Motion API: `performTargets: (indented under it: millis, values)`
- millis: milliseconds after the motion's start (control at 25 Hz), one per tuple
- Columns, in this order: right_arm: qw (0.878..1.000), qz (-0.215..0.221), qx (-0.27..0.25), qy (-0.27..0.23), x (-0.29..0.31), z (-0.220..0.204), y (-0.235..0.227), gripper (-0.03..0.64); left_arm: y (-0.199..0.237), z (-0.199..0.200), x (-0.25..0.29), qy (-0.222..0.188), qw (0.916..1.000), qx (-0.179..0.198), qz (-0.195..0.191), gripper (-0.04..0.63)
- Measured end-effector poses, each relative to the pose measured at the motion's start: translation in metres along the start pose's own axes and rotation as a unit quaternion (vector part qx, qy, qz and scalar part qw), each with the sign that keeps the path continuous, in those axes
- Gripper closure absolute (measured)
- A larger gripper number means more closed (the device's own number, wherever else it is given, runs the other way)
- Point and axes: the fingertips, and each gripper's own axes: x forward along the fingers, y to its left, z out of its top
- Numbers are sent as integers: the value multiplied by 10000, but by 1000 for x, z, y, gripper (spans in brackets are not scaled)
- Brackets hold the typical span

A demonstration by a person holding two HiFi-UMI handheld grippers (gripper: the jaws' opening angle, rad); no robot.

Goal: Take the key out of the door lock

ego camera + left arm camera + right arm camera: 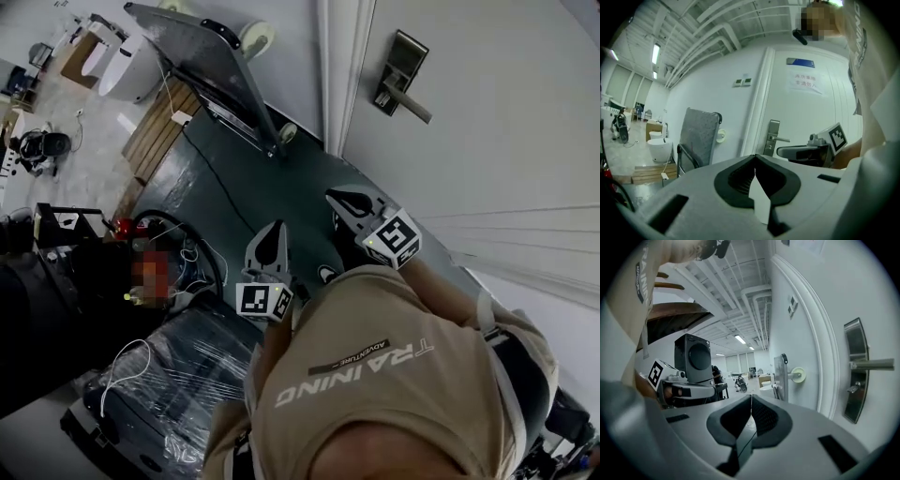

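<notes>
Brushed-metal lock plate [855, 366] on the white door [487, 141] carries a lever handle [874, 364], and the small stub just under it looks like the key [853, 389], though it is too small to be sure. The left gripper [755, 160] and right gripper [751, 398] each have their 2 jaws pressed together on nothing, well apart from the lock. The right one is nearer, so it should part its jaws, come in square beneath the lever, pinch the key's head and draw straight out.

Tan shirt [394, 319], white "TRAINING" print. Left tool [274, 230], right tool [334, 197]: grey shells, black ribbed pads, each with a black-and-white marker cube [263, 301].
</notes>
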Motion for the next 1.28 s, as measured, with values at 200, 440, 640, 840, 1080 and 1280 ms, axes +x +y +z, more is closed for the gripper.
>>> performTargets:
  millis: [200,440,640,840,1080,1280]
  values:
    - [9995,323,-56,23,46,6,-53,603,25,30,49,-111,9996,113,229,585]
    - [9977,270,-542,-307,76,51,-109,603,48,65,93,-148,9981,373,462,586]
    - [9959,375,-722,-403,87,60,-125,603,68,75,129,13,9972,463,582,586]
    - [9980,331,-508,-195,74,35,-132,601,62,72,169,142,9982,587,14,586]
    - [9995,-8,-295,77,66,14,-145,603,54,78,221,159,9941,774,-749,586]
    - [9967,-656,-476,80,87,15,-155,601,72,63,248,212,9870,624,-1463,586]
